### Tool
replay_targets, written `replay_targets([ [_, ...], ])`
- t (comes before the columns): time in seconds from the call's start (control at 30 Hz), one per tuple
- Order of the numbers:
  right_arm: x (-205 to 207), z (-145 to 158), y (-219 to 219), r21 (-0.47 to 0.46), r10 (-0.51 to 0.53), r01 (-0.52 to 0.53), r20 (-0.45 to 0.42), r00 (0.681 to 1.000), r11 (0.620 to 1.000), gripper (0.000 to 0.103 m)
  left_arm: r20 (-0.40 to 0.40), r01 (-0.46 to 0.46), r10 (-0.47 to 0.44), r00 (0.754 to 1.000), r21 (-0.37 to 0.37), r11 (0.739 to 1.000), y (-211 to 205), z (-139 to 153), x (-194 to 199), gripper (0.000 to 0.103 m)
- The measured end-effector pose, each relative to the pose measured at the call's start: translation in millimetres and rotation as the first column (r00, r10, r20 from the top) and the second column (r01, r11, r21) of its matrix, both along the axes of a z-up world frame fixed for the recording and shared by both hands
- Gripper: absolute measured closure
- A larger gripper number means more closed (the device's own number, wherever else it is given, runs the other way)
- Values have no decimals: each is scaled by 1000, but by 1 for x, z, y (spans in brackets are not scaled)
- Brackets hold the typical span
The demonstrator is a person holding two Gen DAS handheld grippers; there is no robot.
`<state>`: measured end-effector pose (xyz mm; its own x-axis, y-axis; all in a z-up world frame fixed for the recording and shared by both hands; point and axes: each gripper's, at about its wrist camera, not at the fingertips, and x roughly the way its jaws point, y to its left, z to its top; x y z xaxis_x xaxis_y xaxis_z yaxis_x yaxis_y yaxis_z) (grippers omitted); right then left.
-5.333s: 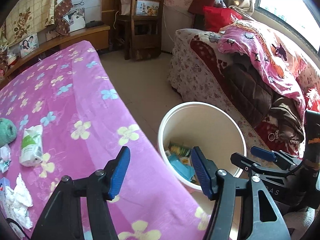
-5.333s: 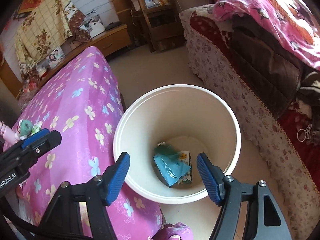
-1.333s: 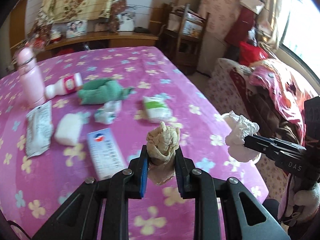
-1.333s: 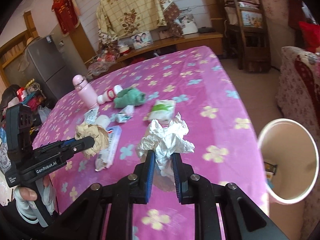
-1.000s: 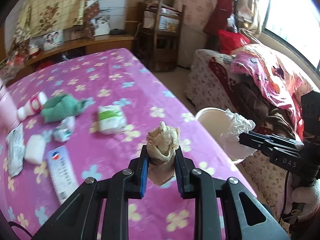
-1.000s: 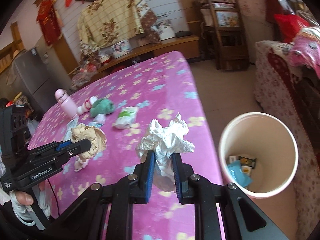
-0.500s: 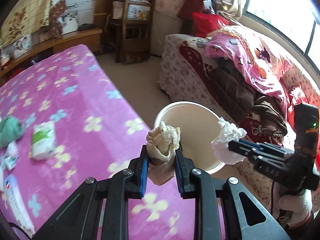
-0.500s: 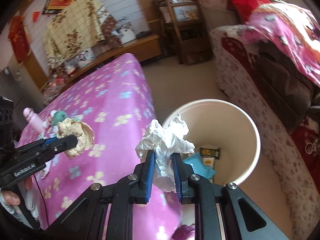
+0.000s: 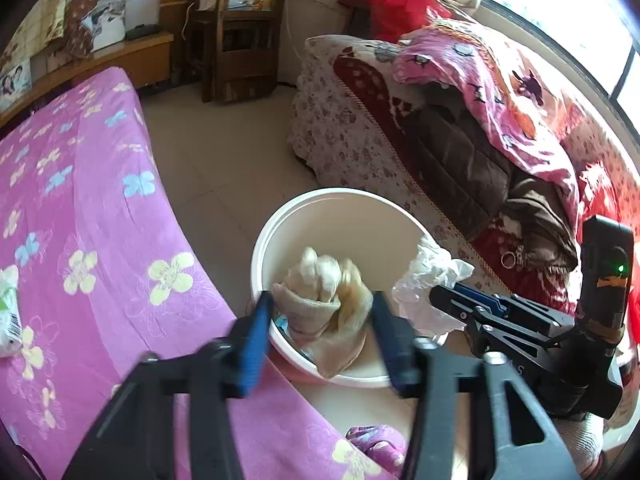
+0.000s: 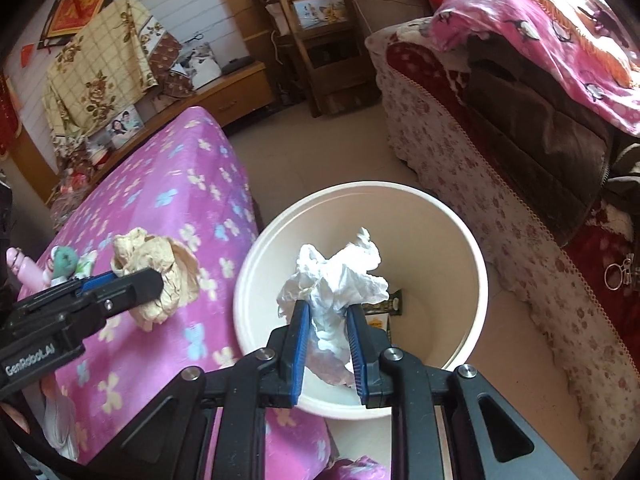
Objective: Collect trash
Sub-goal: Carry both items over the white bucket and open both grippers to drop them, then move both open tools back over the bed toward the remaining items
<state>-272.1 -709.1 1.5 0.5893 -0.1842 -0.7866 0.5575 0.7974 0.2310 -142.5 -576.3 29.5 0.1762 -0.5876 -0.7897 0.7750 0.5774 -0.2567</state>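
Observation:
A white trash bin (image 9: 280, 224) stands on the floor beside the pink table; it also shows in the right wrist view (image 10: 476, 264). My left gripper (image 9: 320, 312) is open over the bin, and a beige crumpled paper wad (image 9: 326, 300) hangs loose between its spread fingers. In the right wrist view the wad (image 10: 154, 276) sits at the left gripper's tip. My right gripper (image 10: 328, 332) is shut on a white crumpled tissue (image 10: 336, 276) above the bin; the tissue also shows in the left wrist view (image 9: 428, 284). Wrappers (image 10: 394, 304) lie in the bin.
The pink flowered table (image 9: 80, 240) is at left, with a green-white packet (image 9: 8, 304) at its edge. A sofa with blankets (image 9: 480, 128) stands right of the bin. A wooden shelf (image 9: 236, 32) is at the back. A pink bottle (image 10: 22, 268) stands on the table.
My left gripper's fingers have spread apart and let go of the beige wad, which is blurred over the bin. Both grippers have moved closer over the bin.

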Motion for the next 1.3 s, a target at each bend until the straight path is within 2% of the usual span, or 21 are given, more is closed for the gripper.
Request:
replay_targets([
  [0.2, -2, -13, -13, 39, -32, 33, -10, 999, 999, 80, -15, -14, 14, 1000, 0, 1000, 6, -5, 7, 44],
  [0.43, -3, -14, -11, 62, -26, 25, 16, 1000, 998, 78, 6, -41, 41, 999, 0, 999, 22, -1, 10, 44],
  [0.7, -3, -2, 13, 54, 18, -19, 34, 999, 998, 78, 57, -77, 77, 995, 7, 997, 49, 5, 5, 43],
  [0.87, -3, 15, 36, 37, 48, -50, 60, 997, 998, 77, 91, -102, 102, 991, -1, 995, 70, 13, 1, 37],
  [0.9, -2, 20, 43, 28, 60, -62, 63, 996, 998, 75, 97, -108, 108, 989, -3, 994, 74, 15, 0, 36],
  [0.97, -2, 27, 54, 15, 80, -81, 70, 994, 997, 57, 98, -121, 121, 988, -11, 993, 85, 18, 0, 33],
  [1.0, -2, 32, 60, 16, 94, -96, 82, 992, 995, 24, 97, -127, 128, 987, -15, 992, 91, 20, 0, 32],
  [1.03, -1, 38, 67, 20, 116, -119, 102, 988, 993, 14, 98, -136, 137, 986, -17, 991, 98, 22, 0, 32],
  [1.17, 4, 55, 93, -20, 148, -147, 97, 984, 989, 14, 130, -169, 169, 977, -12, 986, 124, 30, -1, 32],
  [1.3, 10, 66, 115, -23, 172, -171, 100, 980, 985, 14, 150, -212, 212, 966, -17, 977, 156, 38, 2, 32],
])
